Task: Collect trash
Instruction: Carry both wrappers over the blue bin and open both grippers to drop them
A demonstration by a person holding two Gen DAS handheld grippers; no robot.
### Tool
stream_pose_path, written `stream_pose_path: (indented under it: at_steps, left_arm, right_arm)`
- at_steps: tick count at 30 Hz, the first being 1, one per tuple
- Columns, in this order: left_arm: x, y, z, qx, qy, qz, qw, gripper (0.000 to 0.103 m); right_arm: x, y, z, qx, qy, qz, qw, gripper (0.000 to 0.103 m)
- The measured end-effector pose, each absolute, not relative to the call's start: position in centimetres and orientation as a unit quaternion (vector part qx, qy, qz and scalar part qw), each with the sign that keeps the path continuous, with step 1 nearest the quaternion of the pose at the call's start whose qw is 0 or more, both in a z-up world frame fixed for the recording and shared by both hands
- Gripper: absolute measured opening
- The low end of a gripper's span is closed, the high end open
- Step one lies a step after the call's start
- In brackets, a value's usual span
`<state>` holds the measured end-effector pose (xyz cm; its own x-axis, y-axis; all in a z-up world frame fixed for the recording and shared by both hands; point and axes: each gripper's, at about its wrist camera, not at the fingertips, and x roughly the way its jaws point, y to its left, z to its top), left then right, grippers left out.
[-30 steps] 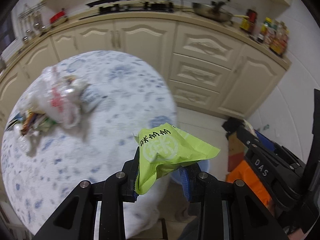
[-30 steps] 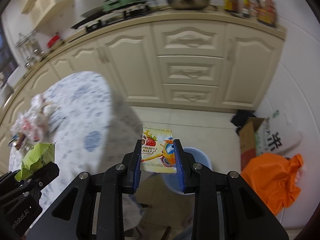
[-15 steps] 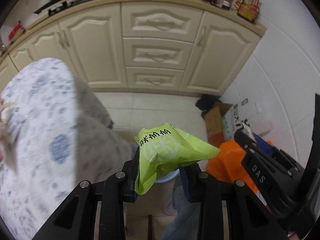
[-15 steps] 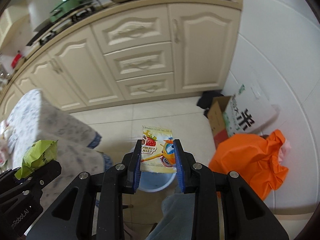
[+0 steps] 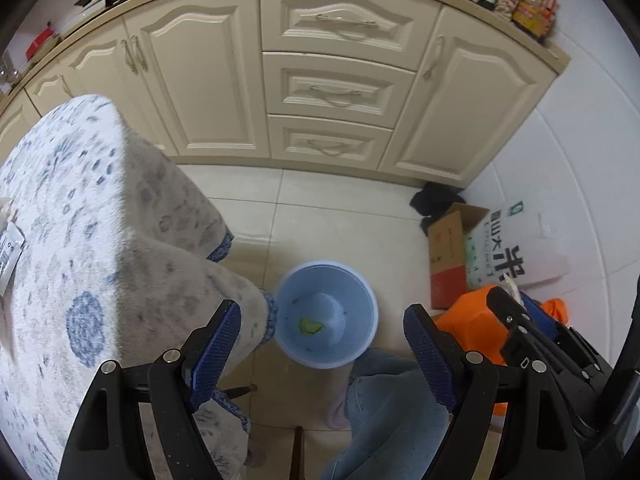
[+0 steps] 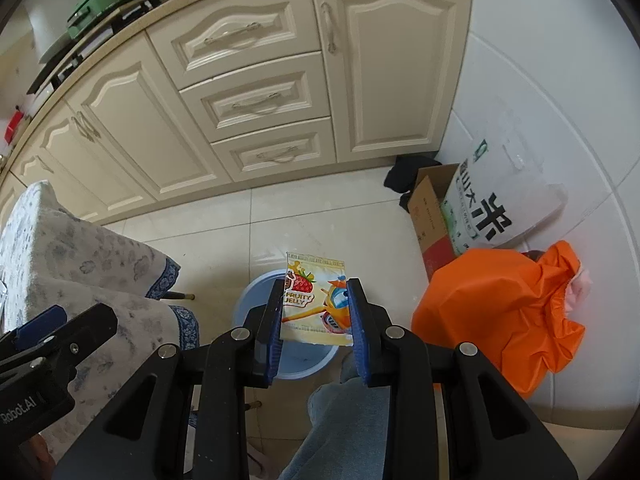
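Opening over the blue bin [image 5: 326, 314], the left tool [image 5: 322, 344] now has nothing between its spreading jaws; half a second ago it pinched a crumpled green wrapper [image 5: 310, 325], and that wrapper now lies on the bin's floor, seen straight down from the left wrist view. One piece of trash is therefore collected. The right tool [image 6: 316, 308] keeps its jaws pressed on a fruity jelly packet [image 6: 314, 300], which stands upright between the blue pads, with the bin's rim [image 6: 256, 288] showing just behind and below it. Compared with a second ago, both tools have swung away from the tabletop [image 5: 60, 208] with its flowered cloth and now point steeply down at the floor beside the cream cabinets [image 5: 328, 80]. Judging from this, the jelly packet is next to go, though the right tool seems to sit slightly toward the bin's near edge, so a small shift forward may help it fall inside. A person's jeans-clad leg [image 5: 384, 408] stands right beside the bin.
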<state>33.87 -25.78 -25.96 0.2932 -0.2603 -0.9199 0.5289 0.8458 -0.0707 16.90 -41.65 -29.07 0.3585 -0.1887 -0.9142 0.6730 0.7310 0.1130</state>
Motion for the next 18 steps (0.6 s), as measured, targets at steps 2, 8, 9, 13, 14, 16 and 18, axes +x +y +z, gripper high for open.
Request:
stream_pose_path:
  at_steps: [2, 8, 9, 13, 14, 16, 18]
  left_arm:
    - [33.8, -25.6, -25.9, 0.127, 0.537, -0.242, 0.798, 0.080]
    - [32.6, -24.2, -24.5, 0.121, 0.525, -0.234, 0.809, 0.080]
    - [32.5, -24.0, -24.3, 0.120, 0.521, -0.230, 0.813, 0.080]
    - [31.2, -22.9, -23.6, 0.115, 0.518, -0.225, 0.817, 0.080]
    - [31.1, -22.7, -23.6, 0.112, 0.520, -0.226, 0.816, 0.080]
    - [31.1, -22.2, -23.6, 0.109, 0.523, -0.225, 0.815, 0.080]
    - [31.1, -22.0, -23.6, 0.109, 0.525, -0.225, 0.814, 0.080]
  right_arm:
    - [17.5, -41.3, -29.2, 0.244, 0.498, -0.266, 0.789, 0.029]
    - [19.7, -39.2, -29.0, 0.233, 0.500, -0.232, 0.801, 0.032]
    - [20.1, -38.8, -28.9, 0.226, 0.503, -0.232, 0.801, 0.046]
    - [20.3, -38.1, -28.2, 0.204, 0.492, -0.254, 0.807, 0.087]
    - [20.4, -38.0, -28.1, 0.201, 0.493, -0.255, 0.807, 0.087]
    - [20.3, -38.0, -27.9, 0.204, 0.492, -0.255, 0.807, 0.087]
    - [20.2, -38.0, -27.7, 0.201, 0.493, -0.257, 0.807, 0.087]
